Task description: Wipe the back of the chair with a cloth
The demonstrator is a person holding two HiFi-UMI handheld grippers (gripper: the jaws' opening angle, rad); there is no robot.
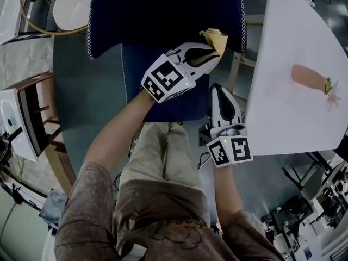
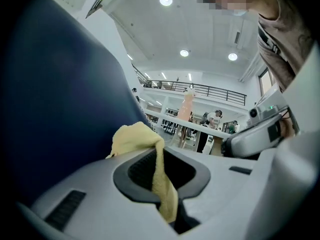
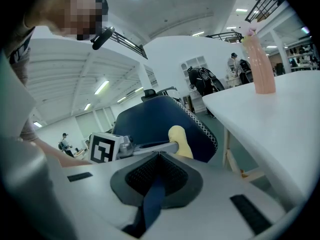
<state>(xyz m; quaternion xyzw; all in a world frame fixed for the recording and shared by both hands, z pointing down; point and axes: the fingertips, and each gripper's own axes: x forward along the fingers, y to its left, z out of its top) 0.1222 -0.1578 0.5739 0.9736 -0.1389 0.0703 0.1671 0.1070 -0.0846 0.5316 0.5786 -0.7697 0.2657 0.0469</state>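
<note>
Both jaws clamp: left gripper on cloth, right gripper on chair, seen only in its view.

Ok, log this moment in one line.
left gripper: shut on yellow cloth, at chair back | right gripper: shut on chair seat edge

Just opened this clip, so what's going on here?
A person standing over a blue chair holds a claw in each hand. The left claw is shut on a yellow cloth, which it presses at the right edge of the chair back. The right claw is clamped on the edge of the chair seat, apparently steadying it. A white table stands alongside.
</note>
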